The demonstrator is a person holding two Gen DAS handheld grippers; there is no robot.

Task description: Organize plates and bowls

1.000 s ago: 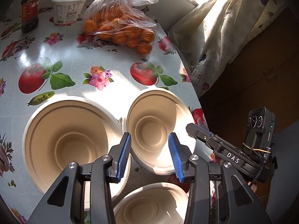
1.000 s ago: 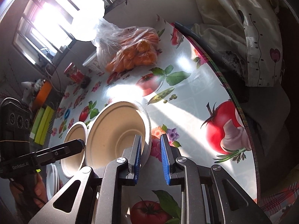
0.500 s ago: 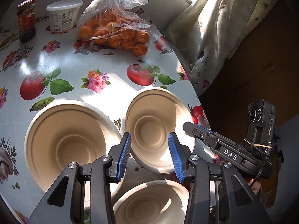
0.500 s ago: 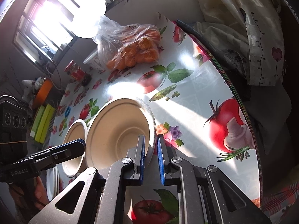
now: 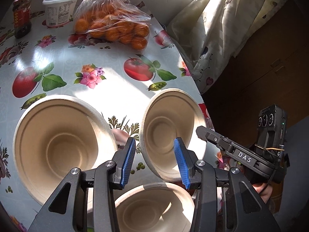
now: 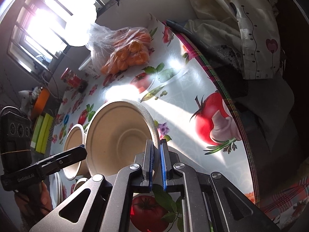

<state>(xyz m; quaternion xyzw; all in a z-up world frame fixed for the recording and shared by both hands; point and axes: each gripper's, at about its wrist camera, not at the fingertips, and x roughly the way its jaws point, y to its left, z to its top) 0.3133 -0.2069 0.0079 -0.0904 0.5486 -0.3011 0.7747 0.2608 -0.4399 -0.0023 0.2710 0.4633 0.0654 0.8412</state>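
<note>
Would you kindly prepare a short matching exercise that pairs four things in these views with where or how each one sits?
Things:
1. tilted bowl
2. bag of oranges
3. left gripper
4. white tub

States:
A. open, holding nothing
B. at the far end of the table, left of the fruit
C. rim pinched by the right gripper
D. clear plastic, lying near the curtain

Pairs: 1-C, 2-D, 3-A, 4-B
</note>
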